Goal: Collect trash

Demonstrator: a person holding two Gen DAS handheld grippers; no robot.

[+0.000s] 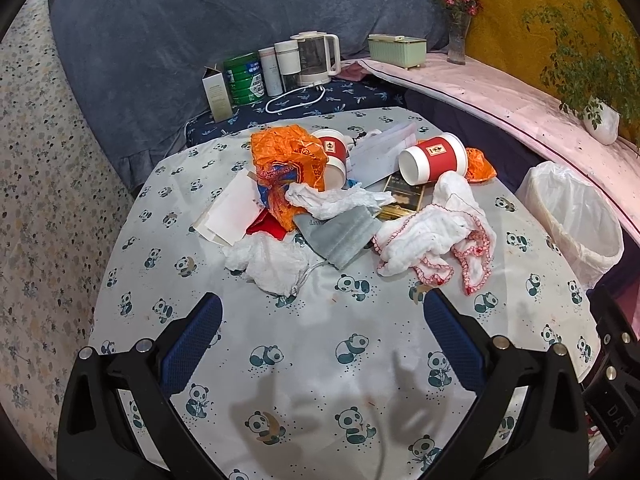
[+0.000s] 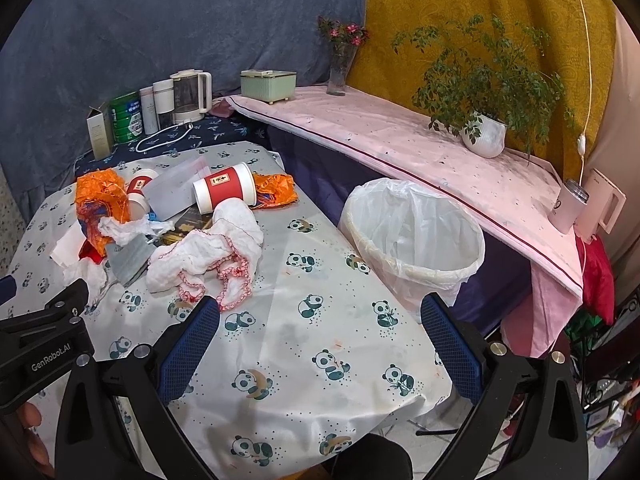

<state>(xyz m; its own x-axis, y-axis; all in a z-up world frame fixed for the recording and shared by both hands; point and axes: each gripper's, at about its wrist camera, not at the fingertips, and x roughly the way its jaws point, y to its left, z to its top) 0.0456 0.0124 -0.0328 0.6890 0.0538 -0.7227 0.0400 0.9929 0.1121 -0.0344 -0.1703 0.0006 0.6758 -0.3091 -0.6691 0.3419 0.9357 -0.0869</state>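
Observation:
A pile of trash lies on the panda-print table (image 1: 320, 360): an orange plastic bag (image 1: 288, 160), two red paper cups (image 1: 434, 158) on their sides, crumpled white tissue (image 1: 336, 200), a grey face mask (image 1: 340, 236), white paper (image 1: 236, 208) and a white cloth with red trim (image 1: 436, 236). A white-lined trash bin (image 2: 412, 240) stands to the right of the table. My left gripper (image 1: 320, 312) is open and empty, just short of the pile. My right gripper (image 2: 320, 312) is open and empty over the table's near right part, beside the cloth (image 2: 208, 252).
A kettle (image 1: 316, 60), a green tin (image 1: 244, 78), bottles and a carton stand on a dark blue surface behind the table. A pink-covered shelf (image 2: 400, 148) holds a green box (image 2: 268, 86), a flower vase (image 2: 342, 64), a potted plant (image 2: 484, 132) and a cup.

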